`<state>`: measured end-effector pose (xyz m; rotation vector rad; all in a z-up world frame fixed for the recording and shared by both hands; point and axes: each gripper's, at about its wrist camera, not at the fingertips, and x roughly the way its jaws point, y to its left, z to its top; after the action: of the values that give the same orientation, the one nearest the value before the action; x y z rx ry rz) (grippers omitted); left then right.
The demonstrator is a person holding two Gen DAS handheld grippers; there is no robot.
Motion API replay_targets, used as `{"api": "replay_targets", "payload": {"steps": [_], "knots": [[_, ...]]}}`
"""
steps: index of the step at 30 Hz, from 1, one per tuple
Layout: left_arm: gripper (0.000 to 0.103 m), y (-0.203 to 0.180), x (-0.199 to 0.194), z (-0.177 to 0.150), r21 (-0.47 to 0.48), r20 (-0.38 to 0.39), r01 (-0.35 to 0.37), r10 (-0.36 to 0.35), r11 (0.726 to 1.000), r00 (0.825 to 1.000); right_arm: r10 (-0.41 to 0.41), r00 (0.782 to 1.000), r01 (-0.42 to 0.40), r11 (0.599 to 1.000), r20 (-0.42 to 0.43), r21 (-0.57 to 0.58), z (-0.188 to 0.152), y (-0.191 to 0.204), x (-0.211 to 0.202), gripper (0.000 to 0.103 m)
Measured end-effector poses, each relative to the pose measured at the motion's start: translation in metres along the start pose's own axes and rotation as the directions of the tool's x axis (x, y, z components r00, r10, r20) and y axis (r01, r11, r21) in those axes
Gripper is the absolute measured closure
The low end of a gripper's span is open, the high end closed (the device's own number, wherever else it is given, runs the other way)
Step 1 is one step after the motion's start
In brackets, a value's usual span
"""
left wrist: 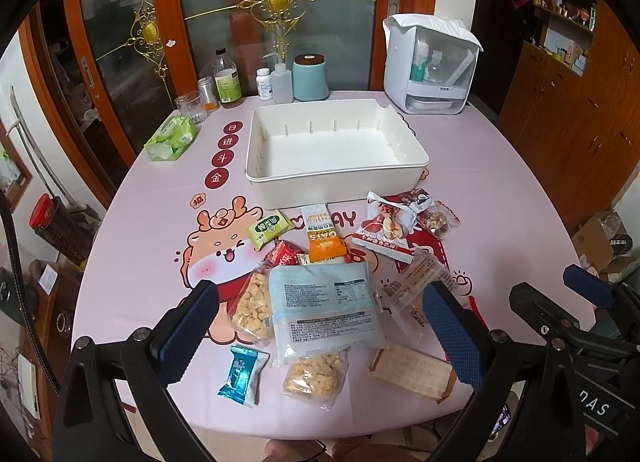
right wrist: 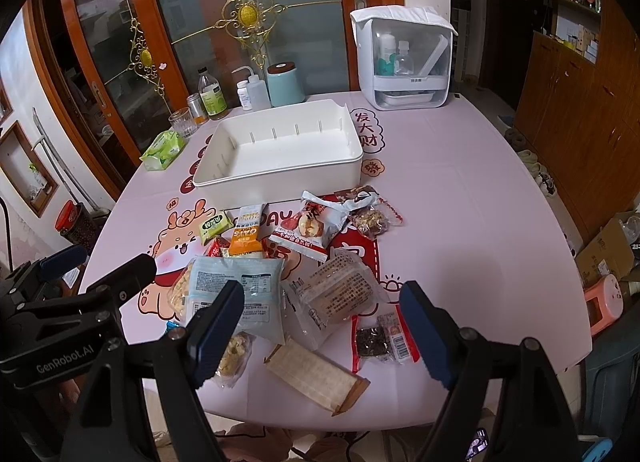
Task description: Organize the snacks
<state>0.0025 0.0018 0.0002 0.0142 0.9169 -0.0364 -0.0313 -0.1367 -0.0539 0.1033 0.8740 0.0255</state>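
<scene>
Several snack packets lie in a loose pile on the pink table near its front edge. A pale blue packet (left wrist: 324,308) (right wrist: 236,294) lies on top, with an orange oat bar (left wrist: 322,236) (right wrist: 248,236), a green packet (left wrist: 267,229), a red-and-white packet (left wrist: 386,228) (right wrist: 310,228) and a cracker pack (left wrist: 412,372) (right wrist: 316,374) around it. An empty white bin (left wrist: 332,186) (right wrist: 280,184) stands behind the pile. My left gripper (left wrist: 320,334) is open and empty above the blue packet. My right gripper (right wrist: 322,330) is open and empty above the pile's right side.
Bottles, a glass (left wrist: 191,107) and a teal canister (left wrist: 310,78) stand along the table's back edge. A green tissue pack (left wrist: 171,139) lies at the left. A white appliance (left wrist: 428,64) stands at the back right. Glass doors rise behind the table.
</scene>
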Motion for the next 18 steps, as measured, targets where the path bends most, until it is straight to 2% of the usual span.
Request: {"api": "replay_targets", "payload": {"steps": [18], "knots": [[0.002,0.0017,0.0038,-0.0045,-0.011,-0.019,0.004,-0.004,1.000,1.000,0.023,1.000,-0.023,1.000,-0.007,-0.015,-0.0020,0.0037,0.0024,0.022]]}}
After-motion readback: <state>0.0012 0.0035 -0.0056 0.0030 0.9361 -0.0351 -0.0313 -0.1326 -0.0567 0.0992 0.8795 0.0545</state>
